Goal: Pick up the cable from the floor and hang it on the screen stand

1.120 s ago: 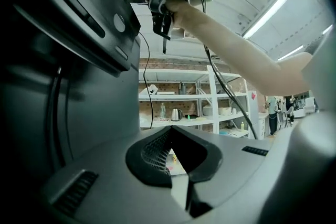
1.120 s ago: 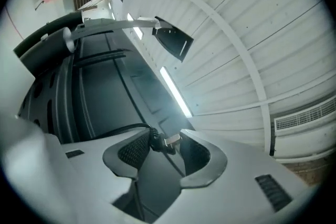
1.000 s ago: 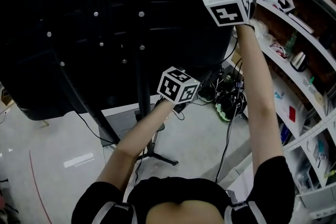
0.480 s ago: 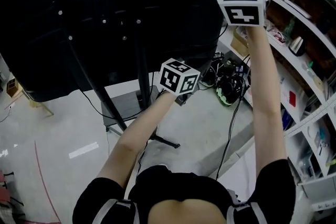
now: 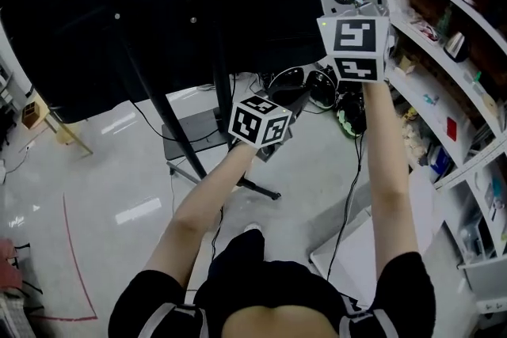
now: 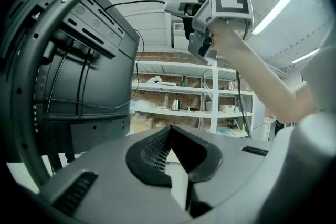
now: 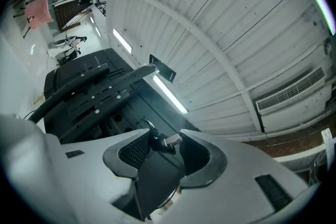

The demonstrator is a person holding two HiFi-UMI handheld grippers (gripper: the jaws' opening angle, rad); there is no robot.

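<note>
White shelves (image 5: 467, 172) crowded with small items, a kettle (image 5: 454, 46) among them, stand right, and a red line (image 5: 73, 257) curves across the glossy floor (image 5: 103, 162).

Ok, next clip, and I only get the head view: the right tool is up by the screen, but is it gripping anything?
Observer: Yes. The right gripper view shows the right tool closed on a black cable plug with a metal tip.
Operator: And the other one?
Observer: In the left gripper view the left tool has its jaws together, nothing between them.
Operator: Anything trailing from the plug?
Observer: That view shows a thin black cable running from the right tool to the back of the screen.
</note>
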